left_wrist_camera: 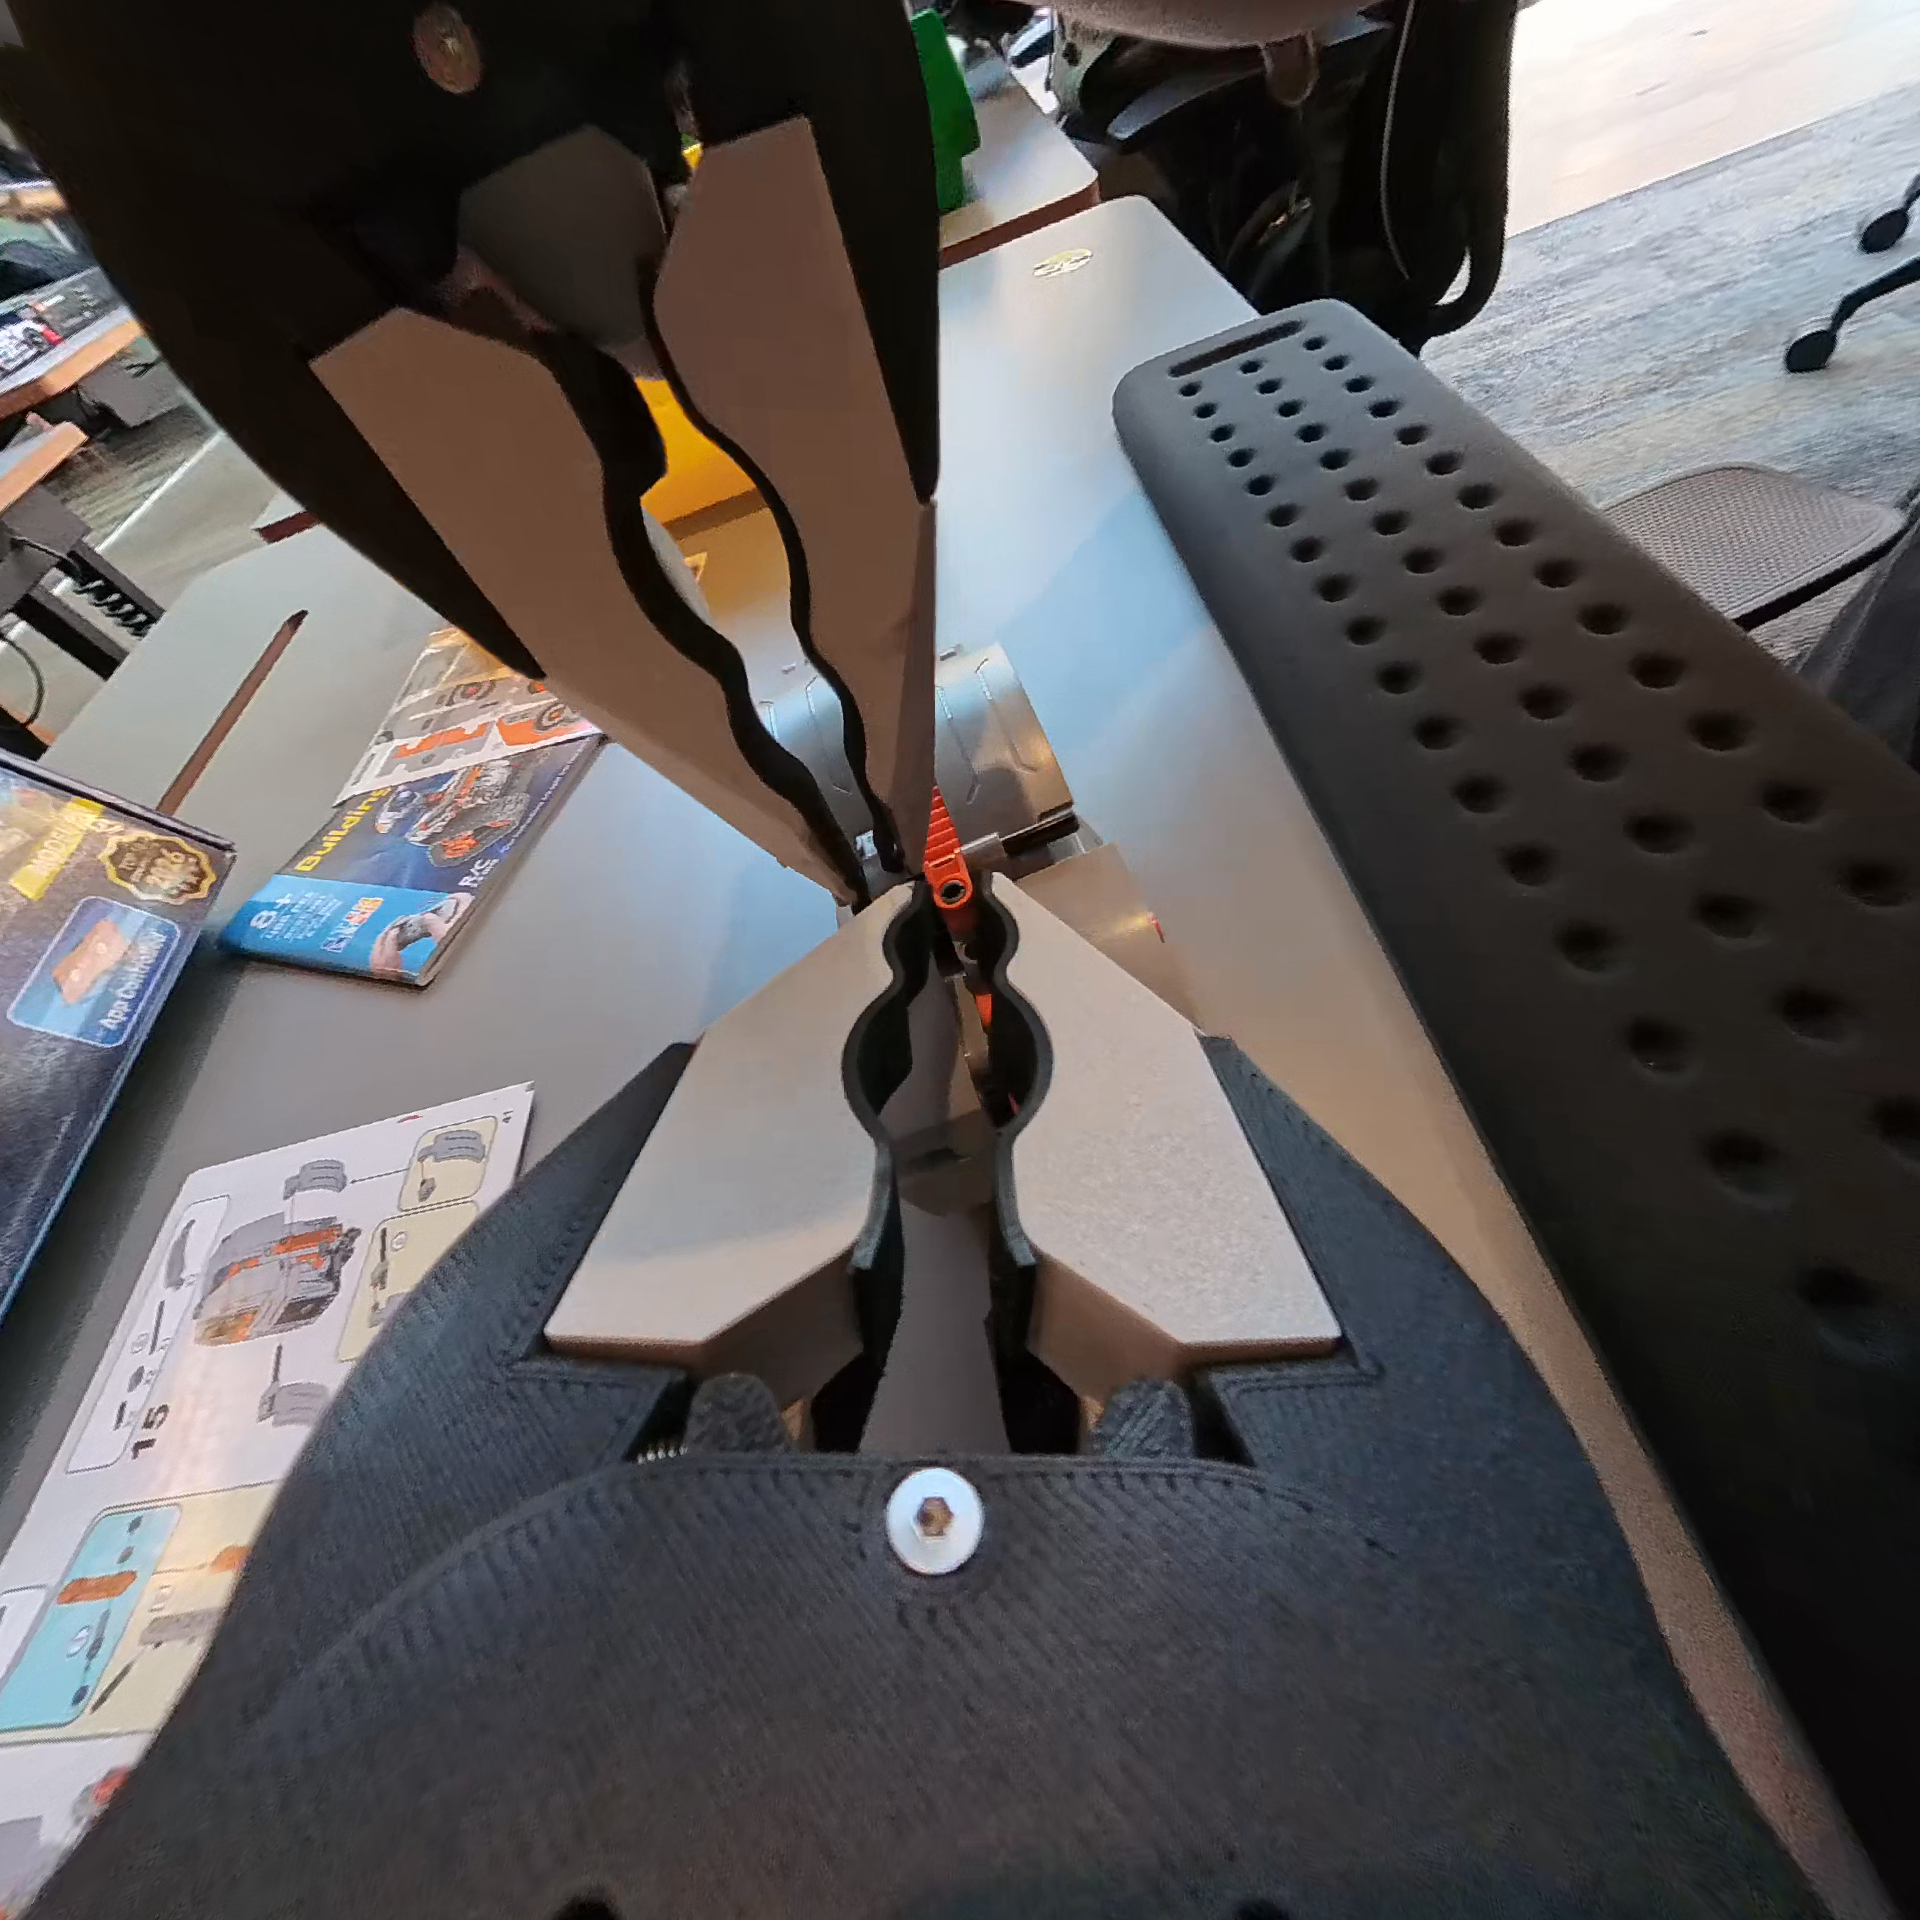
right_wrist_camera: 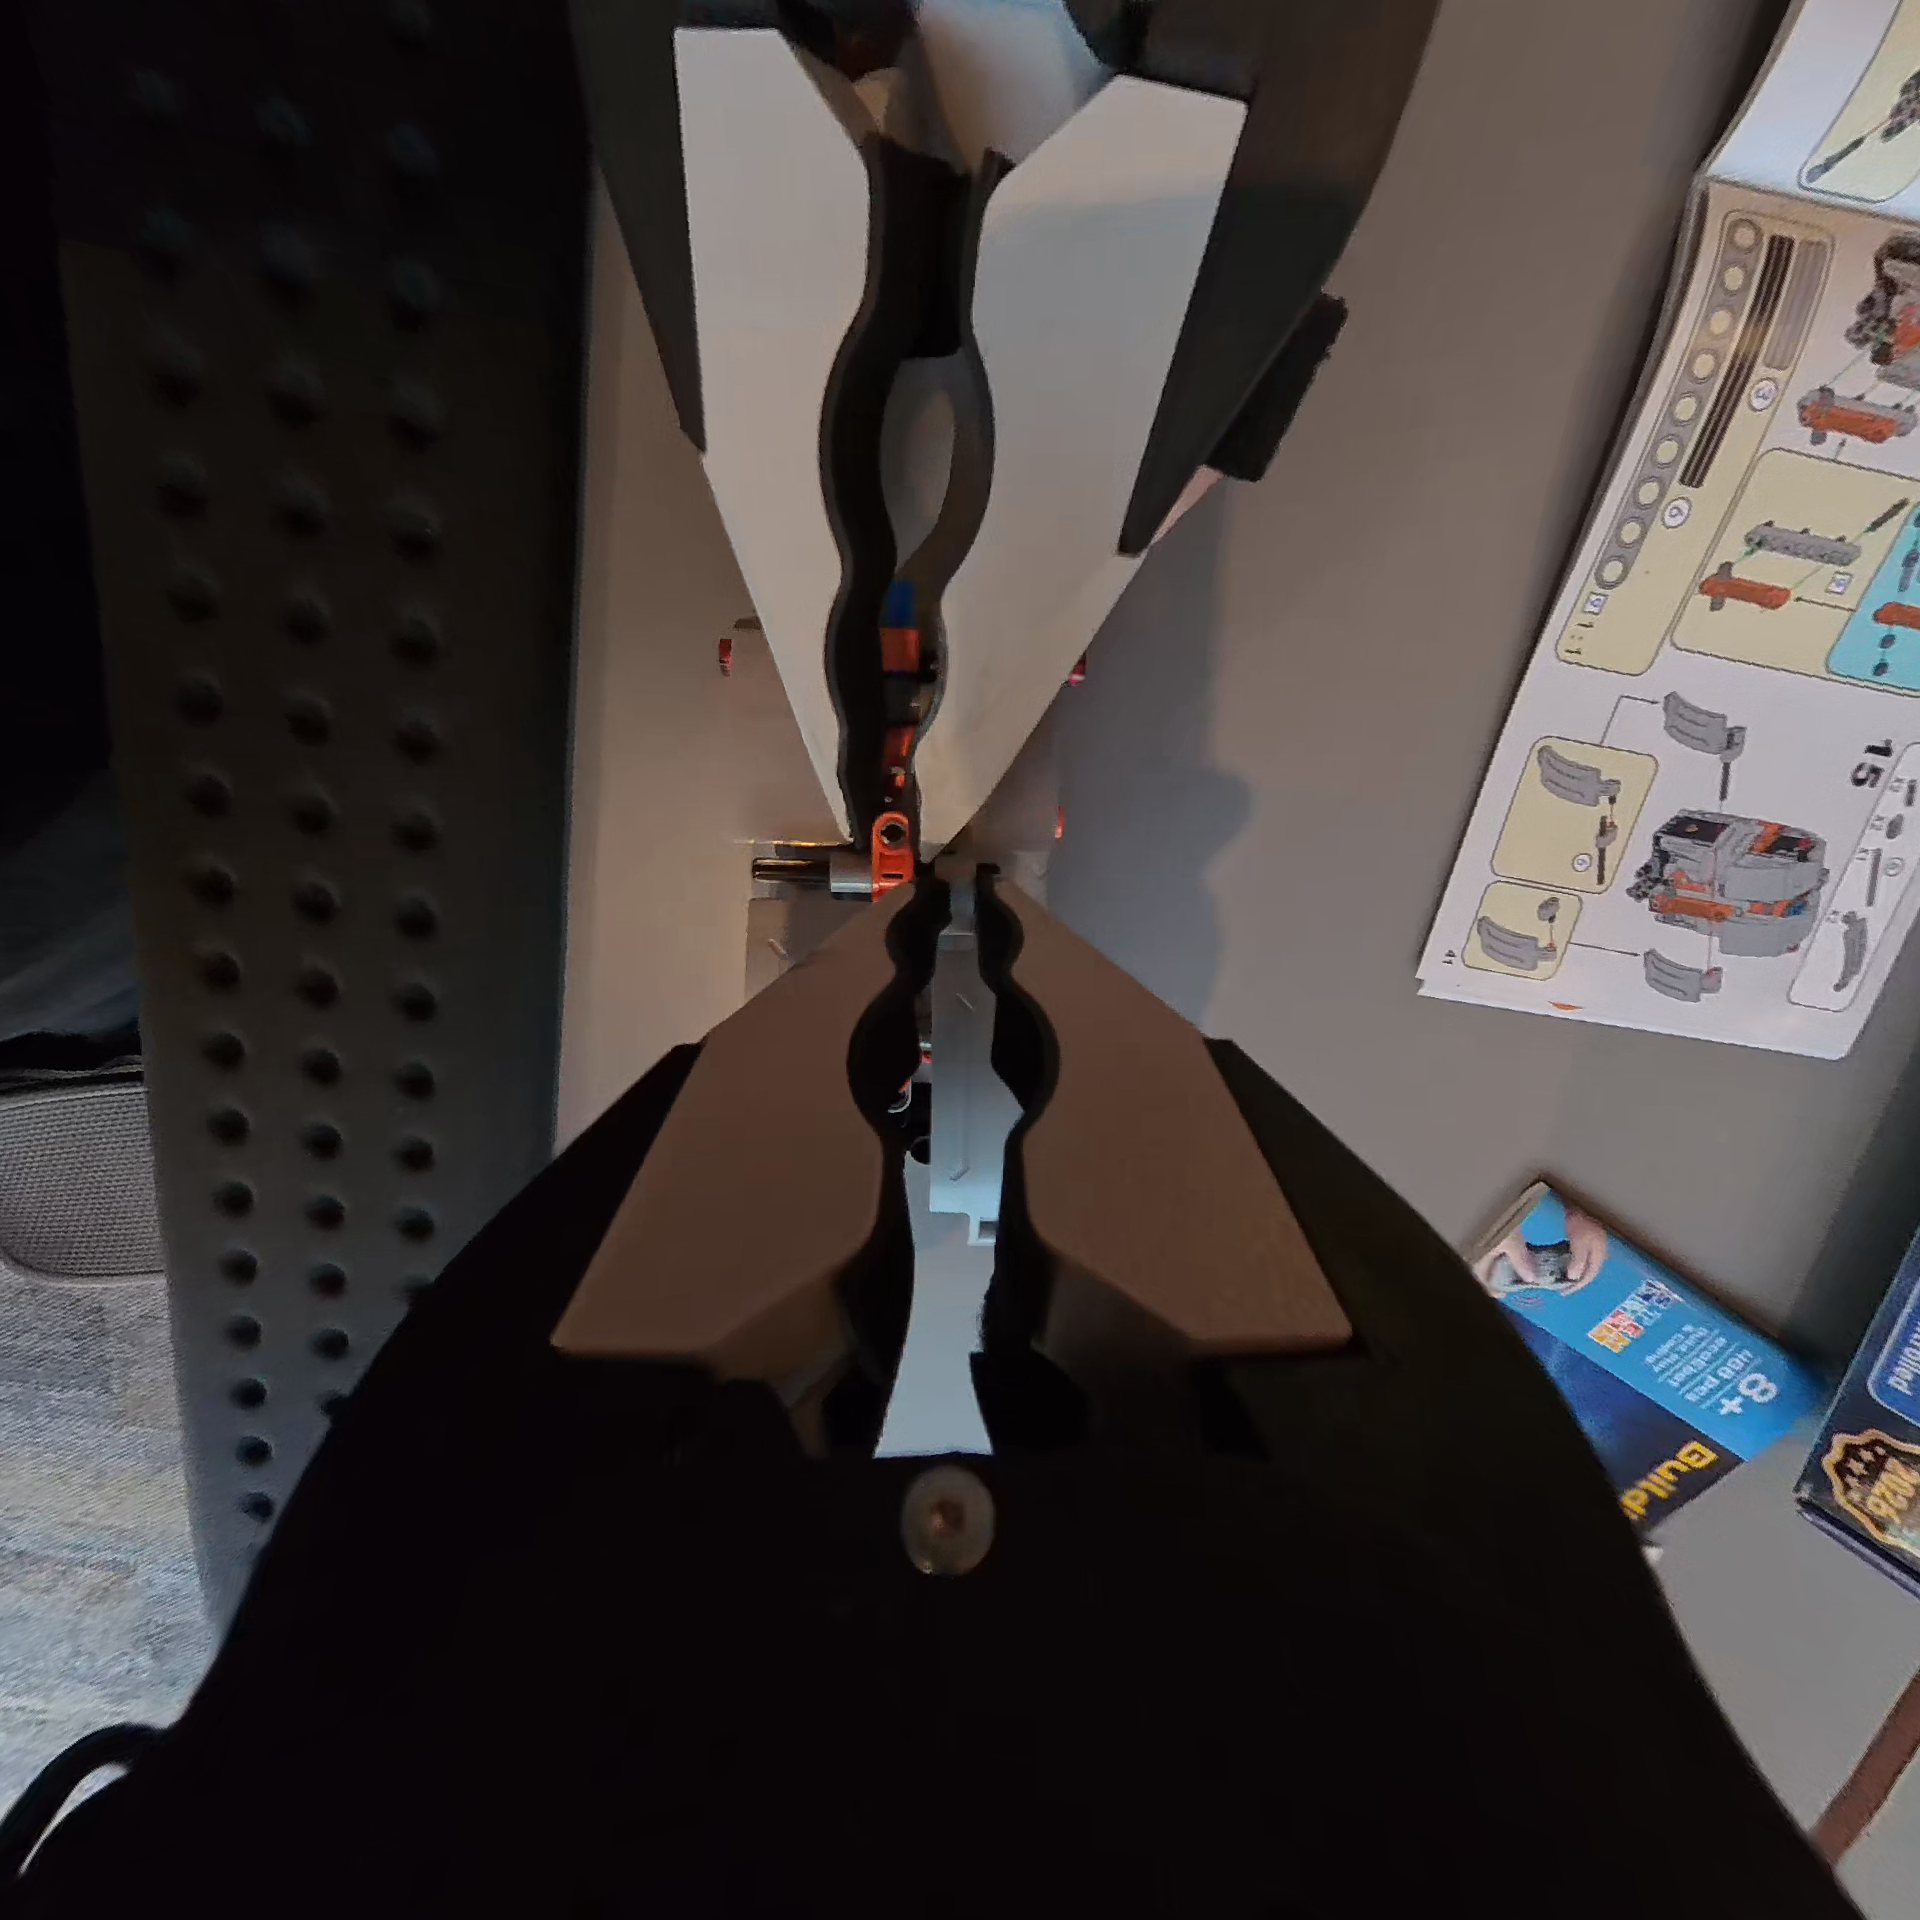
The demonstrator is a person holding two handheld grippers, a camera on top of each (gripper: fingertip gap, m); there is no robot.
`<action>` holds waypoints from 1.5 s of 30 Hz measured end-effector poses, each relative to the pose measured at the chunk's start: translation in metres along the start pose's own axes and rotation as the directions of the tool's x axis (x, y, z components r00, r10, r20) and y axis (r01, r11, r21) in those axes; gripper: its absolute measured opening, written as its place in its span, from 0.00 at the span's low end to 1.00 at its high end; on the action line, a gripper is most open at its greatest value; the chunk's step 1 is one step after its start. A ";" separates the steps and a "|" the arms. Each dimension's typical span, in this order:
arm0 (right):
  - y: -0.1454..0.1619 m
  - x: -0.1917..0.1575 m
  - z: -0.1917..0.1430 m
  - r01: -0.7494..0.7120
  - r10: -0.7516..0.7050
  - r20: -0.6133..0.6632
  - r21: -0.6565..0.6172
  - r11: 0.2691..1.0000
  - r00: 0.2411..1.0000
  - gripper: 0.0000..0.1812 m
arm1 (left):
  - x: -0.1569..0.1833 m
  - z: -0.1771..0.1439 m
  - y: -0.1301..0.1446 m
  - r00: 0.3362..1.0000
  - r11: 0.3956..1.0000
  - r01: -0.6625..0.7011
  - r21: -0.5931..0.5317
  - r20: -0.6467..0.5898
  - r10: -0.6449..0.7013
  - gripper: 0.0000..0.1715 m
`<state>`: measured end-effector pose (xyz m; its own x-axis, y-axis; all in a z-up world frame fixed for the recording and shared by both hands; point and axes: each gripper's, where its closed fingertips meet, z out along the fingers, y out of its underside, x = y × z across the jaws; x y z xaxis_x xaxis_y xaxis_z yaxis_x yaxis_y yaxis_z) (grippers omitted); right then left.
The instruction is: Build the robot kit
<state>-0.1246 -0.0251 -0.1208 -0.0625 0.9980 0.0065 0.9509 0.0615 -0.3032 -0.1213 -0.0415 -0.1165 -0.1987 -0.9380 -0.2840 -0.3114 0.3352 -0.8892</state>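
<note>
- Left gripper (left_wrist_camera: 940, 899) clamps the orange piece (left_wrist_camera: 951, 883) tip-to-tip with the right gripper (left_wrist_camera: 883, 862), jaws closed, grip unclear.
- Manual (right_wrist_camera: 1704, 665) and booklet (left_wrist_camera: 416, 873) lie printed on the table (left_wrist_camera: 582, 997).

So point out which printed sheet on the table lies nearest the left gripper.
The open instruction sheet with build diagrams, right beside the left gripper. The blue-covered booklet and the sheet behind it lie farther off.

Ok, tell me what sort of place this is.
Probably an office or shared workroom used for a building-kit session. A grey table carries an open instruction sheet and a blue booklet, while a perforated black chair back and chair castors on carpet stand alongside.
</note>
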 end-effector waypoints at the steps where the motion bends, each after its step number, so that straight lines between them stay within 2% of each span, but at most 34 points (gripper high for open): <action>1: 0.000 0.001 0.000 0.006 -0.006 -0.018 0.005 1.000 1.000 0.03 | -0.001 0.000 0.000 1.000 1.000 -0.005 -0.006 0.011 0.005 0.04; 10: 0.000 0.003 0.000 -0.026 0.029 -0.050 0.065 0.998 0.998 0.03 | -0.002 0.001 0.001 0.998 0.997 0.056 -0.045 0.030 -0.055 0.03; 45: -0.002 0.007 0.000 -0.042 0.045 -0.063 0.053 0.998 0.997 0.03 | -0.003 0.000 0.003 0.997 0.997 0.079 -0.026 0.025 -0.078 0.03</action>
<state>-0.1271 -0.0179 -0.1204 -0.0004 0.9986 0.0532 0.9355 0.0192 -0.3528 -0.1219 -0.0374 -0.1183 -0.1509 -0.9632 -0.2225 -0.3500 0.2626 -0.8992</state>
